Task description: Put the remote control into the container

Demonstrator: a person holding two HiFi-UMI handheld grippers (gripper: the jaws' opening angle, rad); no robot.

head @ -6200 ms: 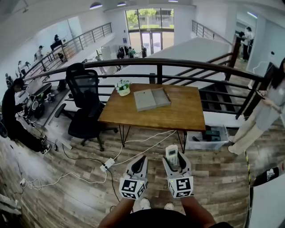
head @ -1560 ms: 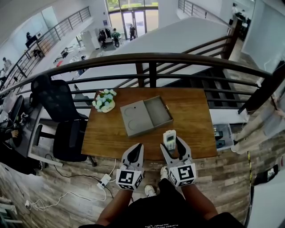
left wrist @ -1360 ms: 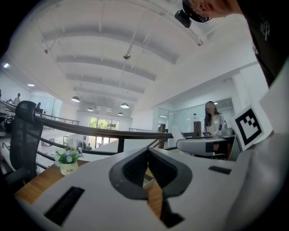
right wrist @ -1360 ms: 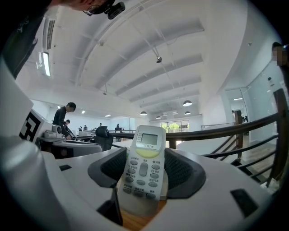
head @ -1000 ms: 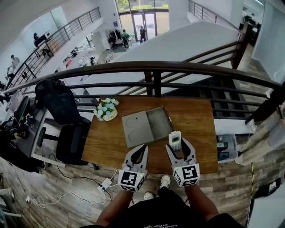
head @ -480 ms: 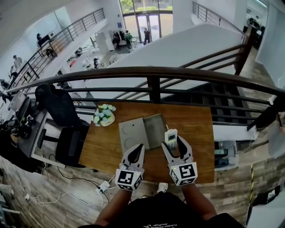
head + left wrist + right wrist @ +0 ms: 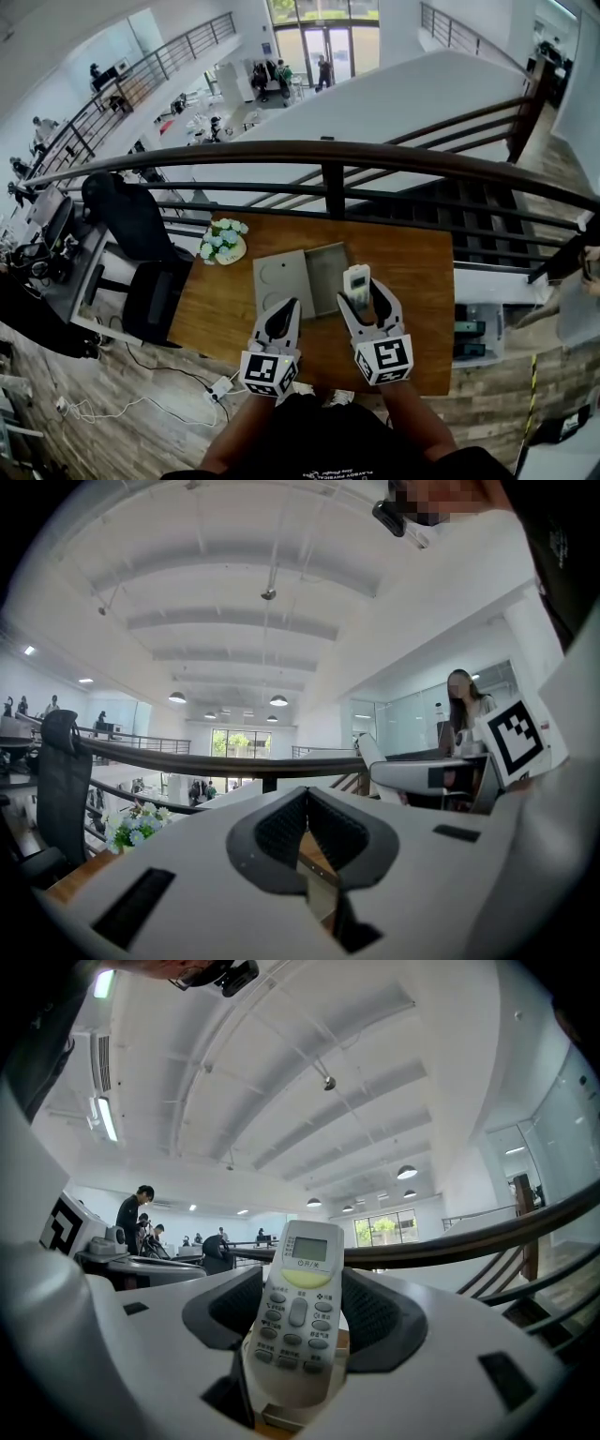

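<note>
Head view: high over wooden table [image 7: 412, 281], facing steeply down; left gripper [image 7: 286, 306] and right gripper [image 7: 365, 296] near bottom centre. Gripper views: each camera low behind own jaws, very near them, tilted up toward ceiling [image 7: 234, 602]. All three share railing [image 7: 328, 155] at table's far side. Left gripper view catches flowers [image 7: 131, 825] at left, right gripper at right edge; right gripper view catches left gripper at left edge.

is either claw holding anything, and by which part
The right claw grips the remote control by the sides of its button end; the left claw is shut, empty.
</note>
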